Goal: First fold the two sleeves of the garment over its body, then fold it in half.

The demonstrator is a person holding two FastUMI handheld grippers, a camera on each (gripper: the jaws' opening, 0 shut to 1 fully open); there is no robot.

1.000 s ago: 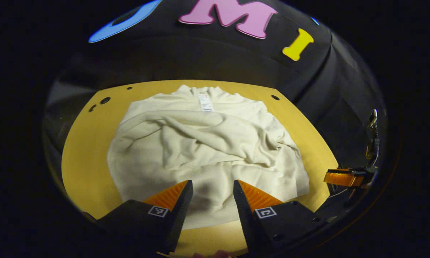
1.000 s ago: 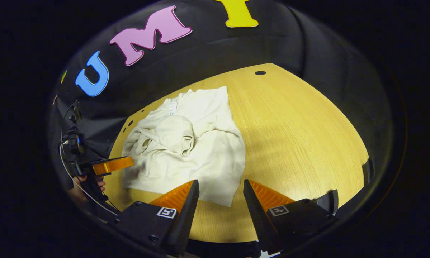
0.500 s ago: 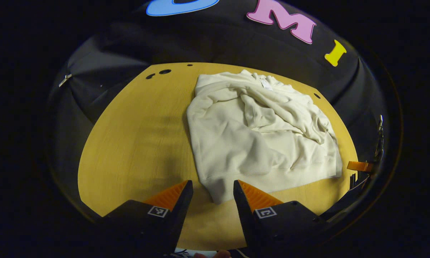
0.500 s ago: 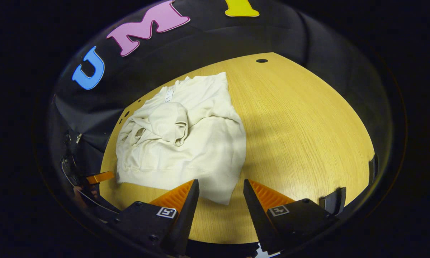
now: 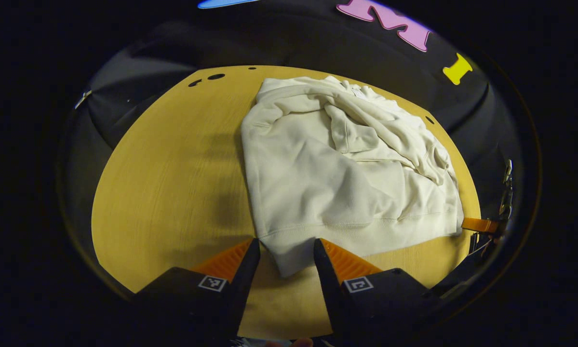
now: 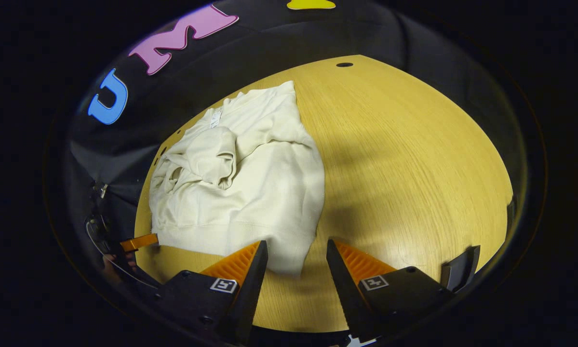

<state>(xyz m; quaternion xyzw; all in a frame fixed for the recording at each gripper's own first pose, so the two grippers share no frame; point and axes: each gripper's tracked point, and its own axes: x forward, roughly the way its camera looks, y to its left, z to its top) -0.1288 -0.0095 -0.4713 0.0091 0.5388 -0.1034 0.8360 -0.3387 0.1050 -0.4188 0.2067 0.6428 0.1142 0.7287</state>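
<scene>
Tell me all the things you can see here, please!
garment: one, cream, lying on the table, sleeves folded over its body, near hem toward both tools
tag: one, white, at the garment's collar
table: one, yellow wood, under the garment, small holes at its far edge
left tool: one, open, around the garment's near left hem corner
right tool: one, open, around the garment's near right hem corner
</scene>
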